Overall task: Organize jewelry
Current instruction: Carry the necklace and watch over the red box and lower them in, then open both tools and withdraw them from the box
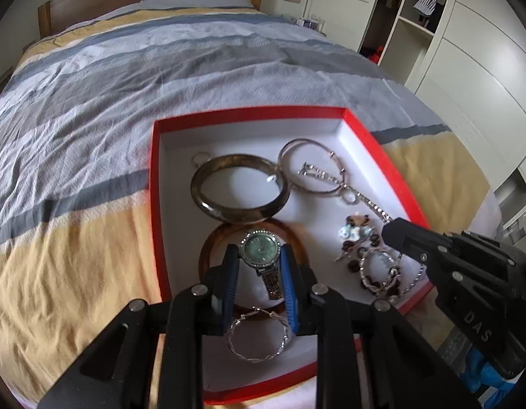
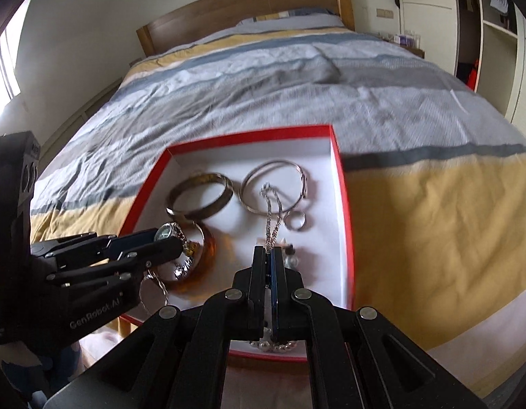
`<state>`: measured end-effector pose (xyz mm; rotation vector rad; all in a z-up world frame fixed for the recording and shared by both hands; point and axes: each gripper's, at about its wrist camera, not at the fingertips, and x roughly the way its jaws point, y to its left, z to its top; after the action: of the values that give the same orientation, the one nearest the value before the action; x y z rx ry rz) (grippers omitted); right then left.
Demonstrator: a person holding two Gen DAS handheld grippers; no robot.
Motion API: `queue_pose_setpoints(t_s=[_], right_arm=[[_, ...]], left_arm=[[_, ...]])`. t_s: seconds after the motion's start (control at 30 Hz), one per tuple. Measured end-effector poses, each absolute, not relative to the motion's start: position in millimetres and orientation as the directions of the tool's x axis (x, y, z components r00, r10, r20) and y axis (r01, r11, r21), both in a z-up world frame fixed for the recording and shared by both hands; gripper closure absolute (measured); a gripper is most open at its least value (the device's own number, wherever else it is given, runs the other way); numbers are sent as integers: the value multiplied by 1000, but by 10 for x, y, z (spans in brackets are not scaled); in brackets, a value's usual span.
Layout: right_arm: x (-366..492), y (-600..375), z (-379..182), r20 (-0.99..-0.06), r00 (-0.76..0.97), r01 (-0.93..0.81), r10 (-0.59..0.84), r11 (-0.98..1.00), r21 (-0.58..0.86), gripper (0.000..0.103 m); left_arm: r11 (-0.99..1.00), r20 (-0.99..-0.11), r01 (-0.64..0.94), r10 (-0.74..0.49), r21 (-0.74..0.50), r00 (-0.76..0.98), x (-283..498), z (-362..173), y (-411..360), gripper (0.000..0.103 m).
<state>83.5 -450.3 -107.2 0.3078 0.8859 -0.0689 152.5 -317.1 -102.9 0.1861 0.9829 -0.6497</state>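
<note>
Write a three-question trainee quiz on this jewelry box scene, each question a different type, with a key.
1. True or false: the left gripper is shut on the watch.
2. Multiple choice: what does the right gripper pinch? A) the dark bangle B) a silver chain C) the small ring
3. Fill in: the jewelry lies in a box whose rim is ____ and whose inside is white.

Key: 1 true; 2 B; 3 red.
</note>
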Motion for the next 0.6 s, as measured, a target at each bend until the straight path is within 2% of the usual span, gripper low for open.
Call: queue_pose_setpoints(t_s=[0.5, 0.6], right_arm=[[794, -4486, -1234, -794, 597, 174, 114, 948, 266, 95], [768, -4481, -1222, -792, 599, 173, 116, 947, 270, 85]], left_arm=[[811, -842, 581, -361, -71, 401, 1509, -1139, -3189, 79], [810, -843, 582, -360, -71, 399, 1493, -1124, -3179, 73]])
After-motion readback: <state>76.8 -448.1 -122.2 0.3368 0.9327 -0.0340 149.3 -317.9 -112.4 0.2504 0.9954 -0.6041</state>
